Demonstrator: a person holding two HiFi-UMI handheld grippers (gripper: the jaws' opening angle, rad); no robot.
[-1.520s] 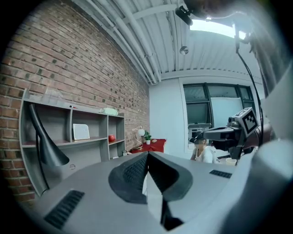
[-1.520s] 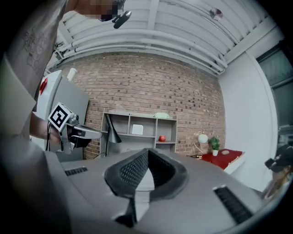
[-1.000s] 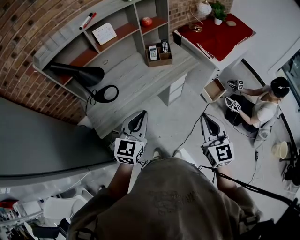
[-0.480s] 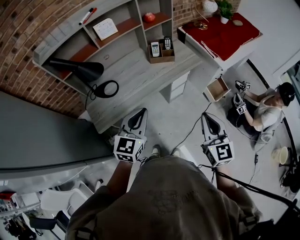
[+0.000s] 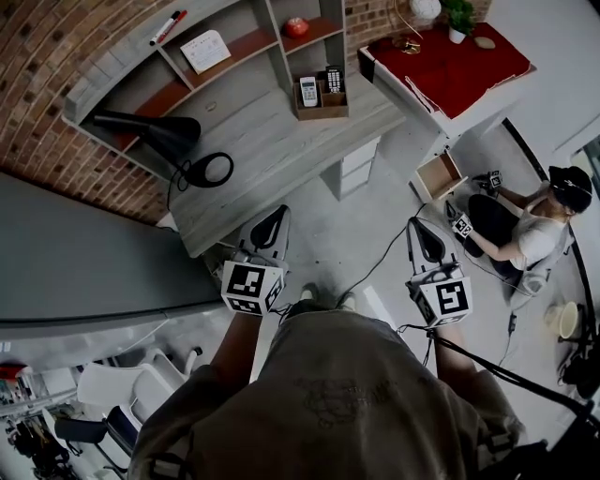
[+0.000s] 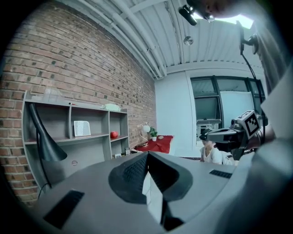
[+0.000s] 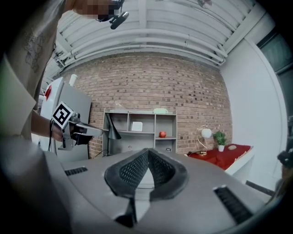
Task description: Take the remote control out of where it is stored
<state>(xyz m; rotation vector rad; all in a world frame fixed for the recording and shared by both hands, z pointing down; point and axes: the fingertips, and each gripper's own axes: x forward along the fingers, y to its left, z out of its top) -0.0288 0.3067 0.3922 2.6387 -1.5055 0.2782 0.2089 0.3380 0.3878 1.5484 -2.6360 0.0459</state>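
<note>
L gripper (image 5: 279, 213) and R gripper (image 5: 417, 224), lower centre of head view: jaws together on both, nothing betw them. White remote control (image 5: 307, 91) stands in wooden box (image 5: 322, 112) on desk (image 5: 262, 159), top centre, dark remote (image 5: 332, 80) beside it. Well apart from both grippers. In the gripper views it's too small to make out.

Brick wall (image 5: 56, 84) behind grey shelf unit (image 5: 112, 84). Marker (image 5: 167, 27) on top; white card (image 5: 206, 50) and red round obj. (image 5: 296, 27) on shelves. Black lamp (image 5: 150, 131) on surface (image 5: 272, 141), left side. Red-topped table (image 5: 450, 66) at right w/ plant (image 5: 459, 17). Open drawer (image 5: 439, 176) below it; person (image 5: 530, 230) seated on floor nearby.
</note>
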